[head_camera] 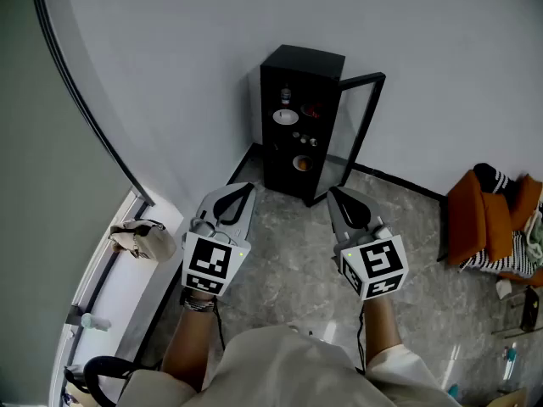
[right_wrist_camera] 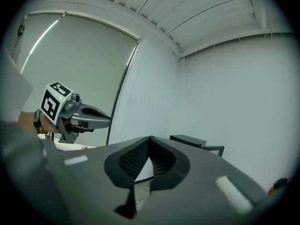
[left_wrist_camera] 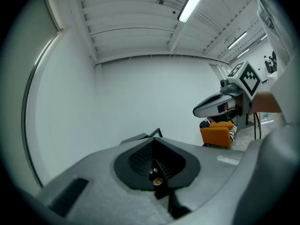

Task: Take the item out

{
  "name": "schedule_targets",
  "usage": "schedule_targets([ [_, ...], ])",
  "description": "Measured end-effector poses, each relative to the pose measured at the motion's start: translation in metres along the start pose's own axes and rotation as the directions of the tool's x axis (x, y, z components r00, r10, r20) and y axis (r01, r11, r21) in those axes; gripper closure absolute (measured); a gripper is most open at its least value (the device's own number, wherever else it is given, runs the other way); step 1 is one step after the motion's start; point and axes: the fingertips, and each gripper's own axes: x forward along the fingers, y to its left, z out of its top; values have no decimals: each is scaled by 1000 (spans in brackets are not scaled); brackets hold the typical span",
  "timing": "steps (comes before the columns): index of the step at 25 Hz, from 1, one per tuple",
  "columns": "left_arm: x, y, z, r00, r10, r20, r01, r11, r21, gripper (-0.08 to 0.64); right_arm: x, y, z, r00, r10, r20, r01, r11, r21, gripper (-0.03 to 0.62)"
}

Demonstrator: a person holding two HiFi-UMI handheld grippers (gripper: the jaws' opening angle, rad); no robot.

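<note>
A black cabinet (head_camera: 301, 64) stands against the white wall with its glass door (head_camera: 356, 134) swung open to the right. Its shelves hold a white dish (head_camera: 285, 116), something red (head_camera: 310, 111) and a bowl with an orange middle (head_camera: 300, 163). My left gripper (head_camera: 247, 188) and right gripper (head_camera: 333, 193) hover side by side well short of the cabinet, both shut and empty. In the left gripper view the left gripper (left_wrist_camera: 153, 138) points at the cabinet, with the orange bowl (left_wrist_camera: 158, 181) showing below the jaw tips. The right gripper (right_wrist_camera: 150, 138) points just left of the cabinet (right_wrist_camera: 187, 140).
An orange chair (head_camera: 479, 219) with striped cloth stands at the right. A window sill (head_camera: 119, 282) with a beige bag (head_camera: 140, 240) runs along the left. Grey marble floor (head_camera: 293, 261) lies between me and the cabinet.
</note>
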Motion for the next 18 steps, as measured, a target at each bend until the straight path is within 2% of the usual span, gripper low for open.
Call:
schedule_targets([
  [8,13,-21,-3,1000,18,-22,-19,999,-31,557,-13,-30,-14,999,23,27,-25,998,56,586],
  [18,40,-39,-10,997,49,-55,-52,997,-57,557,-3,-64,-45,997,71,-9,-69,991,113,586],
])
